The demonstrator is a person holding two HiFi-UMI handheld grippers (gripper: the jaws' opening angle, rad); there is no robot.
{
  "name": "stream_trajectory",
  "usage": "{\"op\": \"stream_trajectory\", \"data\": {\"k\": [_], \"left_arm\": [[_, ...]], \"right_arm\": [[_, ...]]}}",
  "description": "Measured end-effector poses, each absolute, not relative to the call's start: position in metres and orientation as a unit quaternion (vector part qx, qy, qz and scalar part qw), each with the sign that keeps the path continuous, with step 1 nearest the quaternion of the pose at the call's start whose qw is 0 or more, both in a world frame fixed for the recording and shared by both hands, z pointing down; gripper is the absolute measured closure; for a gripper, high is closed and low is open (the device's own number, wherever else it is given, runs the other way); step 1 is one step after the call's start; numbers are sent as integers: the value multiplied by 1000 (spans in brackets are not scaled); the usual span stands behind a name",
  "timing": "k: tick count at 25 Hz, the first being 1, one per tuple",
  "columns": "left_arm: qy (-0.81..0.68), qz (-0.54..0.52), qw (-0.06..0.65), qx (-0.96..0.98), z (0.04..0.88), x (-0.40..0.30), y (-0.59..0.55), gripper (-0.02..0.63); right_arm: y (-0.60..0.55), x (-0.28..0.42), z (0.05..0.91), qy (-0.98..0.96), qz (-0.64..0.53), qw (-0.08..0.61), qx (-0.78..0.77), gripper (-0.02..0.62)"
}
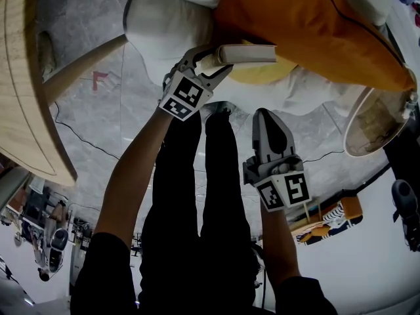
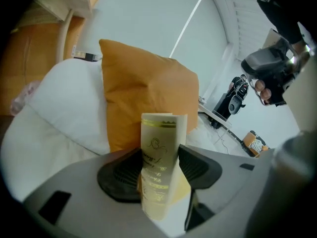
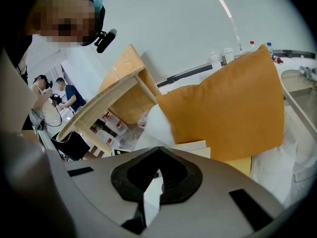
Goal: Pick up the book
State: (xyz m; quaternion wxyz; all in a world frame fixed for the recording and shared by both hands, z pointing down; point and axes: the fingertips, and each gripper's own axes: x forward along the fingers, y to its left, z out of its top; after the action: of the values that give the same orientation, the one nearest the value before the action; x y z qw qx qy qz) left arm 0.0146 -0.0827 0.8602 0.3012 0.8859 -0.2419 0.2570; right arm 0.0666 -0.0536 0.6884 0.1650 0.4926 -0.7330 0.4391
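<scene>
The book (image 1: 246, 53) is cream with gold print on its spine (image 2: 159, 133). It lies flat in the head view, just in front of an orange pillow (image 1: 315, 25), over a yellow patch (image 1: 259, 72). My left gripper (image 1: 211, 63) is shut on the book's near end, and both dark pads (image 2: 124, 175) press its sides. My right gripper (image 1: 264, 115) hangs lower and to the right of the book, over the floor, apart from it. Its jaws are shut, tips together, with nothing between them (image 3: 158, 152). In the right gripper view the book's edge (image 3: 190, 148) shows just past the jaws.
White cushions (image 1: 170, 28) lie under and beside the orange pillow (image 2: 148, 93). A wooden table (image 1: 26, 77) stands at the left with a slanted leg. At the right is a round white stand (image 1: 374, 120). Cables run over the grey floor (image 1: 85, 140). Other people stand far left.
</scene>
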Motion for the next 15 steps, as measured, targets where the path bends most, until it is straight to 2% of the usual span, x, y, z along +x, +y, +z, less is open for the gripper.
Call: {"op": "stream_trajectory", "data": {"k": [15], "left_arm": [[-306,231,306,871,829,11,-78,370]], "right_arm": [[-36,73,676,-730,432,159,506,592]]}}
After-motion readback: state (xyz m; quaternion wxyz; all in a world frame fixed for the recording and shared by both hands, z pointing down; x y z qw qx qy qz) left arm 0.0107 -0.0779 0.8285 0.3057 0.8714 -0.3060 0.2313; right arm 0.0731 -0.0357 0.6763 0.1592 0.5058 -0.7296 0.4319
